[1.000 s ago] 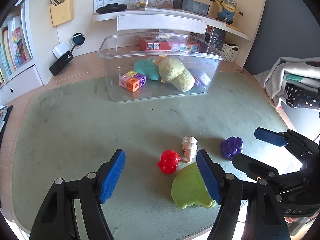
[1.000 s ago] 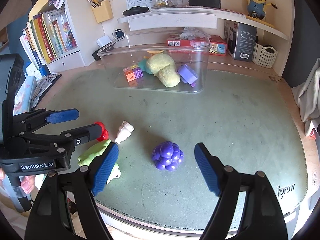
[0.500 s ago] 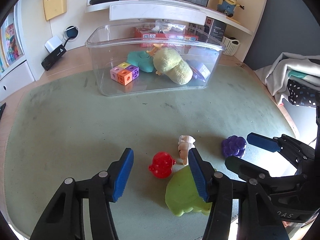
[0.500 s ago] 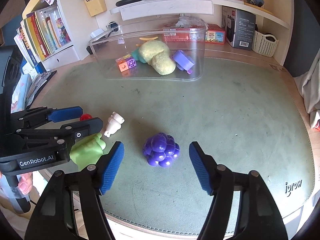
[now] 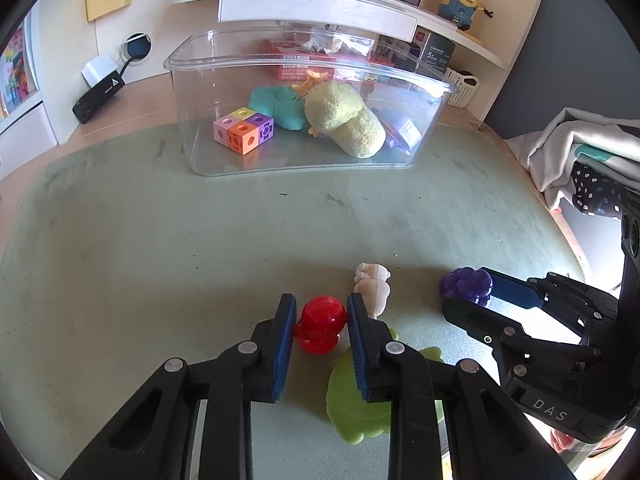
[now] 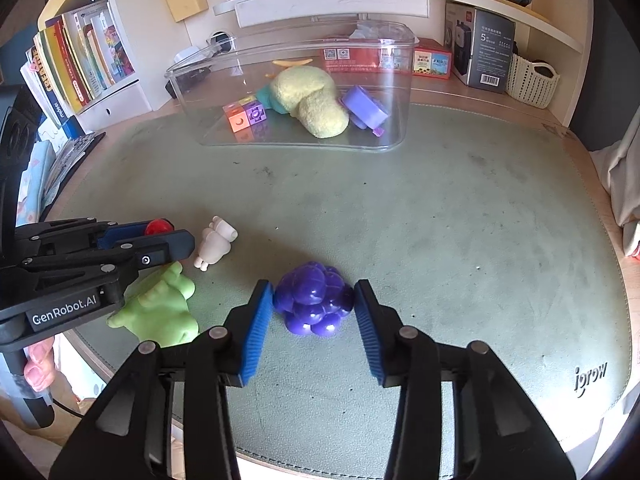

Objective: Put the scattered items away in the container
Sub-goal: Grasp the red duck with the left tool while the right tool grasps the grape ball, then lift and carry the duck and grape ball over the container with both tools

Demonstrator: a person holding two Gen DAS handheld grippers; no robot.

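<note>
My left gripper [image 5: 321, 305] is shut on a small red toy [image 5: 320, 326] that rests on the green mat. The jaws of my right gripper [image 6: 313, 292] are closing, and both pads touch the sides of a purple grape cluster toy [image 6: 314, 304]. A white figurine [image 5: 372, 284] lies just right of the red toy. A flat lime green toy [image 6: 160, 312] lies partly under my left gripper. Farther back, the clear plastic container [image 5: 200, 152] holds coloured cubes, a yellow plush, a teal toy and a purple piece.
A green desk mat [image 6: 460, 220] covers the desk. Behind the container are a shelf with a red box, a dark box and a white basket [image 6: 530, 80]. Books [image 6: 80, 64] stand at the left. Folded clothes [image 5: 580, 160] lie at the right.
Both grippers' jaws have narrowed from wide open. The left pair closed onto the red toy and the right pair came in against the purple grape toy. Both grippers edged slightly forward.
</note>
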